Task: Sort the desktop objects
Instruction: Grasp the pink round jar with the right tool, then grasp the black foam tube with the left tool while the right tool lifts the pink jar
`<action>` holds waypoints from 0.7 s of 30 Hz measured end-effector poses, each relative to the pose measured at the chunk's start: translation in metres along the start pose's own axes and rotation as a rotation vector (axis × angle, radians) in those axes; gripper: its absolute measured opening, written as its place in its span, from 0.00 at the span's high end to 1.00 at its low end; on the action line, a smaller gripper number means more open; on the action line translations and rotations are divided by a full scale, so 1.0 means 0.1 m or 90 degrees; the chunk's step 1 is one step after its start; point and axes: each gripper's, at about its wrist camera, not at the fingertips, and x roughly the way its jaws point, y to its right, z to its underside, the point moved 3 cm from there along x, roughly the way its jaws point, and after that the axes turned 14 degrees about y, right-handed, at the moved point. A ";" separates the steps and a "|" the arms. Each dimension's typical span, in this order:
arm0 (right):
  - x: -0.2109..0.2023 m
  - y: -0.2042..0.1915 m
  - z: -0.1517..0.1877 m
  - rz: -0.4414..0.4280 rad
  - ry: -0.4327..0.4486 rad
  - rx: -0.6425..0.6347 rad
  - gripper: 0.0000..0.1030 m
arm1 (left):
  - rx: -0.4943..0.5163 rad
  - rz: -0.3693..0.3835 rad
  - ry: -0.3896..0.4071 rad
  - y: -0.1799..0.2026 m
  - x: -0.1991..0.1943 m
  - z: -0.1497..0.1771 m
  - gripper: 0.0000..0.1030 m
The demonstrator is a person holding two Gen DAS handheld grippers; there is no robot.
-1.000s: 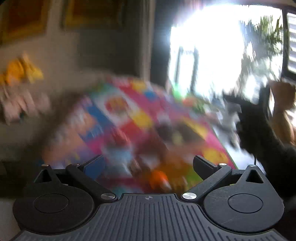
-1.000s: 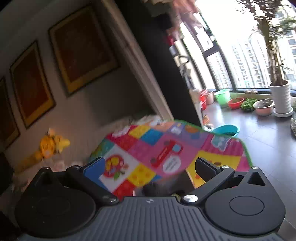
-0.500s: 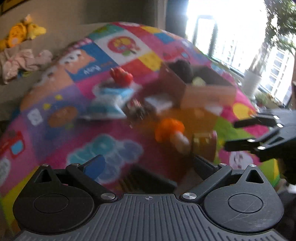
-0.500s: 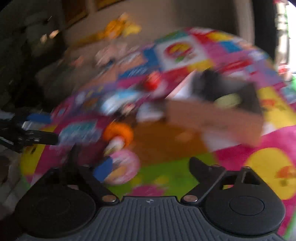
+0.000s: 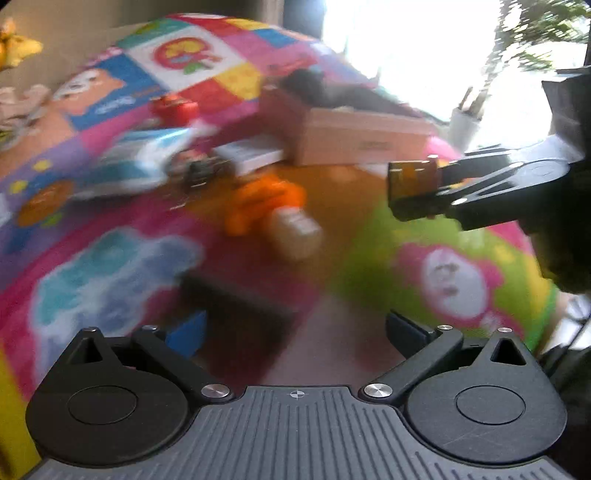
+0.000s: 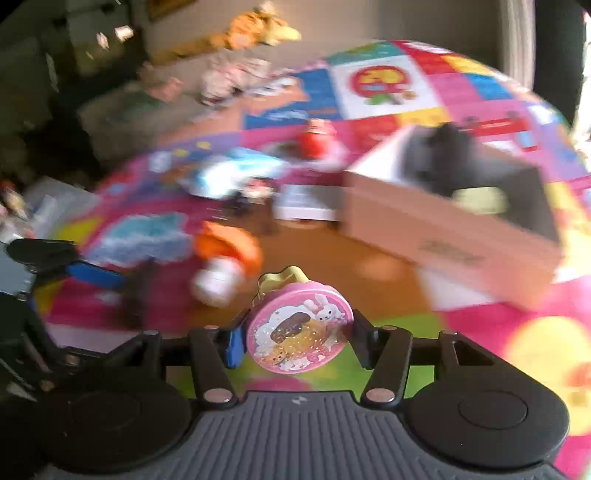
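Note:
My right gripper has a pink round glitter toy with a bunny picture between its fingers. Its jaws are closing, and both pads touch the toy's rim. In the left wrist view the right gripper reaches in from the right, with the toy seen edge-on as an amber block. My left gripper is open and empty, low over the colourful play mat. An orange-capped bottle lies on the mat ahead. An open cardboard box with dark items inside stands behind it.
Ahead on the mat lie a red toy, a blue-and-white packet, a small white box and a dark flat object just under my left gripper. Clothes and a yellow plush lie beyond the mat.
Both views swung down from the wall and window onto the mat. The right jaws narrowed around the pink toy that lay on the mat. The left jaws stayed wide.

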 end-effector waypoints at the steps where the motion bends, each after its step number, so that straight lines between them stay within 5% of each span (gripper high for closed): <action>1: -0.02 0.06 0.01 0.023 -0.011 -0.017 0.46 | -0.010 0.016 0.009 0.04 0.04 -0.03 0.00; 5: -0.02 0.19 0.05 0.092 -0.046 -0.086 0.46 | -0.058 0.076 0.033 0.22 0.19 -0.10 0.00; 8: 0.04 0.17 0.08 0.105 -0.053 -0.123 0.46 | -0.012 0.096 0.070 0.40 0.12 -0.13 0.00; 14: 0.16 0.07 0.15 0.084 -0.011 -0.125 0.42 | 0.050 -0.064 0.111 0.26 0.07 -0.21 0.00; 16: 0.13 0.05 0.15 0.071 0.007 -0.104 0.27 | 0.039 -0.079 0.100 0.13 0.16 -0.24 0.00; 21: 0.01 0.03 0.21 0.054 0.035 -0.058 0.14 | 0.051 -0.076 0.061 0.01 0.42 -0.25 0.00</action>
